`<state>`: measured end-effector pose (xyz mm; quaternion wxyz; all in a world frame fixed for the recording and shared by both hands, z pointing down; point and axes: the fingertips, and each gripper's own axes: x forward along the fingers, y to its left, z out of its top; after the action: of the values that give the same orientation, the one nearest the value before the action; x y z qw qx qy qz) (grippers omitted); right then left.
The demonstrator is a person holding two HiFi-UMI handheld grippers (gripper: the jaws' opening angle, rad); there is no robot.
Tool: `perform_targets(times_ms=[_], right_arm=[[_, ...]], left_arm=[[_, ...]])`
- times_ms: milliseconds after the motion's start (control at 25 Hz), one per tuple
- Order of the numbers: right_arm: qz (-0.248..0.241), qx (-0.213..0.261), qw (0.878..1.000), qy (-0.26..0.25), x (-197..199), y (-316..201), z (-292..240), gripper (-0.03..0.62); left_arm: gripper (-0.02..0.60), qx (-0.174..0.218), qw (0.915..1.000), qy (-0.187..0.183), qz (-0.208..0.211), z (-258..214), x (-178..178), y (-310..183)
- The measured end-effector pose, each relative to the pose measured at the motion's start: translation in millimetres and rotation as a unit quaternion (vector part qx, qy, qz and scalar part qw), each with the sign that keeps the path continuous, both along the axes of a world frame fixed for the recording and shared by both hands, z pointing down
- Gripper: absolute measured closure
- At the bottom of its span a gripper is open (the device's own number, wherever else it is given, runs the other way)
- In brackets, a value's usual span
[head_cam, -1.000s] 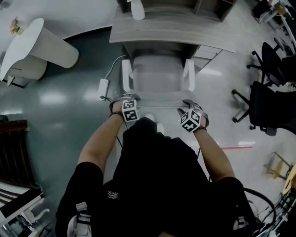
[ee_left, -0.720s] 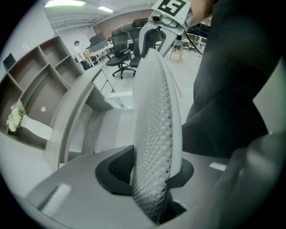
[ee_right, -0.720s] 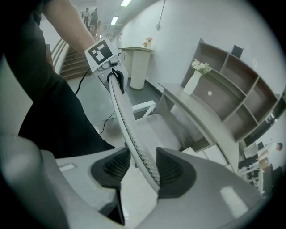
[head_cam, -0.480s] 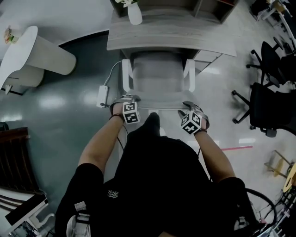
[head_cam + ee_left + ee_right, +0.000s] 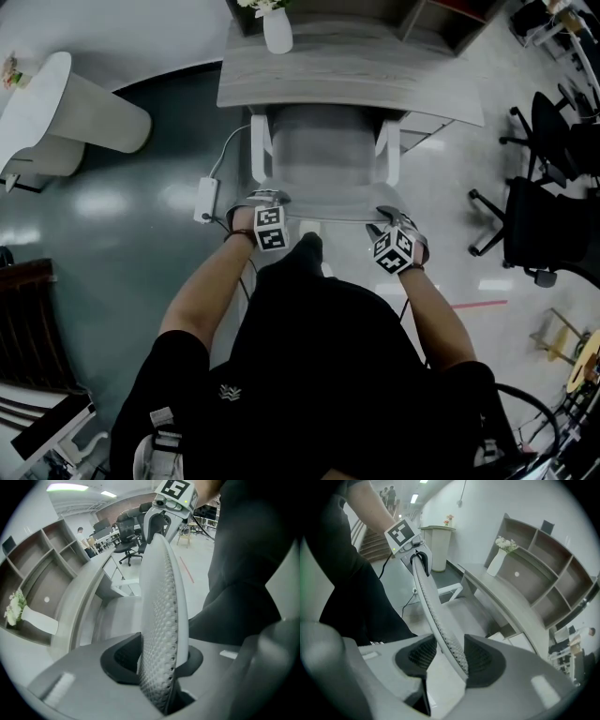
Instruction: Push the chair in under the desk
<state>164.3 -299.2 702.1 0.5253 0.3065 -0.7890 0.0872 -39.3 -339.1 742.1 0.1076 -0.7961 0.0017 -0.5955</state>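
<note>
**Both grippers clamped on the backrest, chair front at the surface's near edge**

At far left a white pedestal (image 5: 70,98) stands on the floor, well apart from the surface (image 5: 431,89). A white power adapter (image 5: 206,199) lies on the floor just left of the chair (image 5: 323,150), and its cable runs toward the surface's near left corner.

The left gripper (image 5: 267,199) is closed on the left end of the backrest (image 5: 161,602). In the left gripper view the perforated white panel stands between the 2 dark pads (image 5: 123,656), which press on it from both sides.

The chair sits centred on the surface's near edge. The front of its seat meets that edge, while its 2 white armrests and the backrest lie on the person's side of it. A white vase (image 5: 277,36) with flowers stands toward the surface's far left corner.

The right gripper (image 5: 387,214) grips the right end of the same backrest. In the right gripper view the thin rim runs slantwise between the pads (image 5: 485,660), touching both, with the jaws only partly closed around it.

To the right, black office chairs (image 5: 544,220) stand on the floor, well apart from the surface.
</note>
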Motion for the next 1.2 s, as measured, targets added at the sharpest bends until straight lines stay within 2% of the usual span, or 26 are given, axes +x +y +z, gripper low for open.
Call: perform_targets(times_ms=[480,800,920,1040,1200], right_arm=[[0.007,-0.003,1.0,-0.008,14,-2,-1,0.41],[-0.019,-0.005,1.0,-0.008,13,-15,-2,0.422],[-0.022,-0.002,1.0,-0.008,13,-20,-2,0.427],[-0.032,-0.001,0.999,-0.005,11,-17,-1,0.43],[-0.039,-0.003,0.999,-0.002,10,-11,-1,0.43]], left_arm=[[0.462,0.001,0.9999,-0.006,0.009,2,14,-3],[0.456,0.005,0.9999,-0.01,0.012,1,15,-27],[0.456,0.011,0.9996,-0.023,0.011,2,15,-36],[0.481,0.01,0.9989,-0.043,0.016,4,11,-29],[0.486,0.007,0.9993,-0.032,0.018,4,9,-18]])
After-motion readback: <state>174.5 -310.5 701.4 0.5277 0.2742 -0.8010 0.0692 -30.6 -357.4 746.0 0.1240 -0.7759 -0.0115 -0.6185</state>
